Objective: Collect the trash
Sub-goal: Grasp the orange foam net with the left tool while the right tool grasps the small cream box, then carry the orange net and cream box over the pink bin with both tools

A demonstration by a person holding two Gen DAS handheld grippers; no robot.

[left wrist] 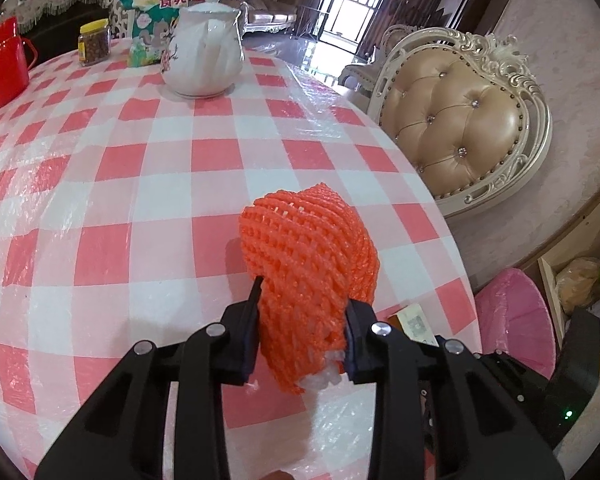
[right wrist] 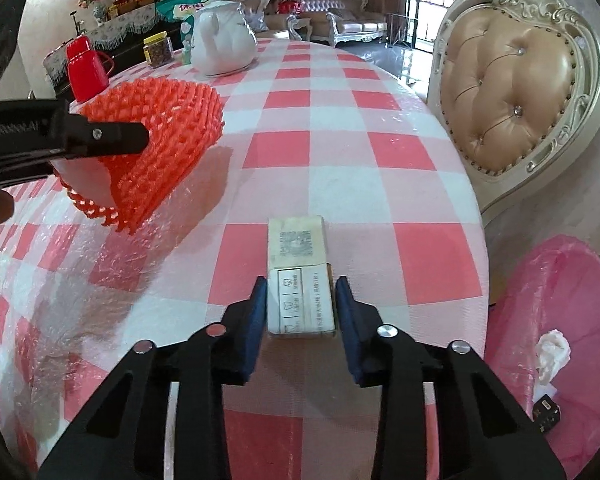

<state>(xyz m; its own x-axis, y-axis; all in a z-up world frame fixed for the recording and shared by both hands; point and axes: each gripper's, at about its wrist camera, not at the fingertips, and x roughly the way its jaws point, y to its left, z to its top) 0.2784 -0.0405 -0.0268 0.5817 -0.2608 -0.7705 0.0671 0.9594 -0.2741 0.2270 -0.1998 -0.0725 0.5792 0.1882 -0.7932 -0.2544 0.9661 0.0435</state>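
An orange foam fruit net (left wrist: 308,248) is pinched between the pads of my left gripper (left wrist: 304,300), which is shut on it and holds it just above the checked tablecloth (left wrist: 140,184). In the right wrist view the same net (right wrist: 168,132) hangs at the left. A small pale cardboard box (right wrist: 298,248) lies on the cloth near the table's right edge. My right gripper (right wrist: 301,292) is shut on its near end, one pad on each side. The box (left wrist: 416,322) also peeks out behind my left gripper's right finger.
A bin lined with a pink bag (right wrist: 560,320) stands on the floor beside the table, with a white tissue (right wrist: 552,352) inside. A white teapot (left wrist: 202,48), red jug (left wrist: 6,68), jar (left wrist: 94,42) and snack bag (left wrist: 152,12) stand far back. A padded chair (left wrist: 460,120) is at the right.
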